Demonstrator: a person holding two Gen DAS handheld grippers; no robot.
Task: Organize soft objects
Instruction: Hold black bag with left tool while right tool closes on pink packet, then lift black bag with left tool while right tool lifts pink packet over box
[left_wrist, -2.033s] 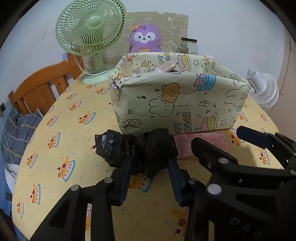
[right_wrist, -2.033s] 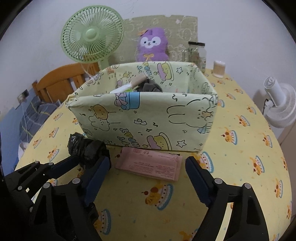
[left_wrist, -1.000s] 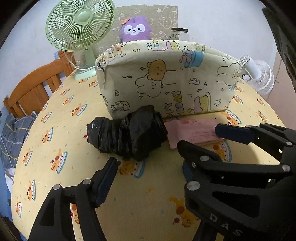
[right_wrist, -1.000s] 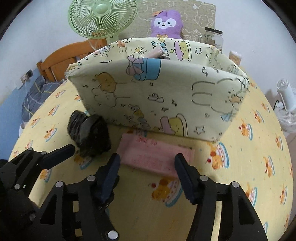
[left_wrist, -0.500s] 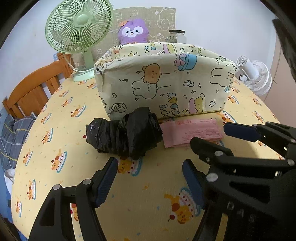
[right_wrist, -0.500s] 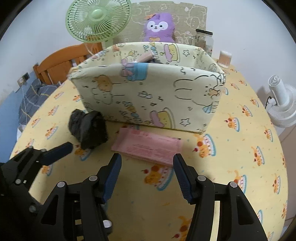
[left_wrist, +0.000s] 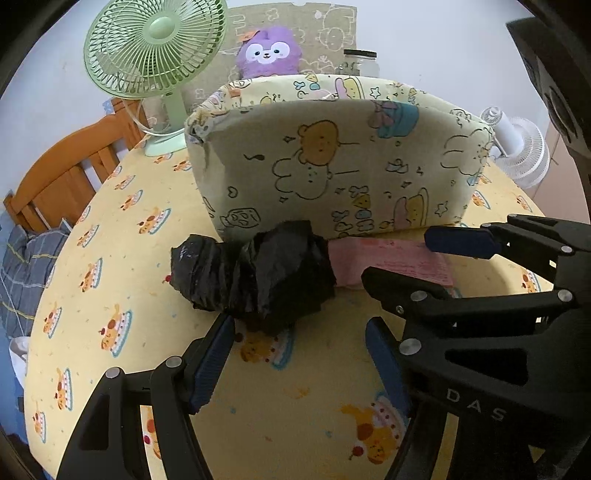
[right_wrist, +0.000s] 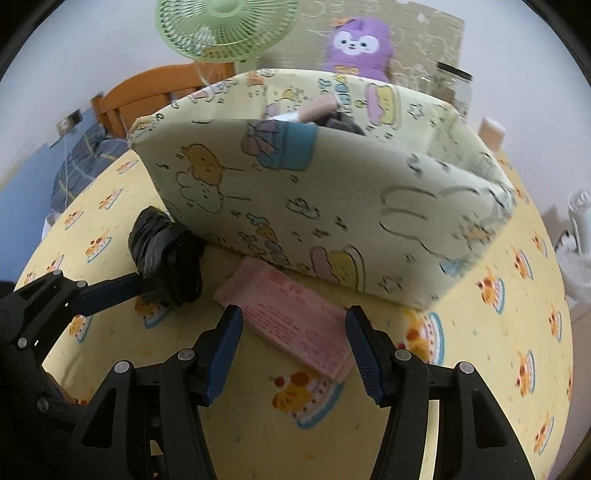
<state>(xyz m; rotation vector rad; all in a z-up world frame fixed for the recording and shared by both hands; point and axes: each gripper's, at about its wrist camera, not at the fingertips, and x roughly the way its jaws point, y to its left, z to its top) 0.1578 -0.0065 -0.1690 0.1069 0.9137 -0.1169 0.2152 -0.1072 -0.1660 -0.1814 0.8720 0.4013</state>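
The left gripper (left_wrist: 299, 354) is spread wide and holds nothing, its 2 fingers just short of the black bag (left_wrist: 258, 269) crumpled on the table (left_wrist: 110, 258). The right gripper (right_wrist: 293, 350) is also wide, straddling the near end of the pink packet (right_wrist: 291, 314). Bag and packet lie side by side against the front wall of the fabric box (left_wrist: 332, 166), which stands toward the table's far edge.

You can't see most of what lies inside the cream cartoon-print fabric storage box (right_wrist: 332, 206); its front wall hides all but a beige tip and something dark. That wall also covers the far edge of the flat pink printed packet (right_wrist: 291, 321). The right wrist view is motion-blurred.
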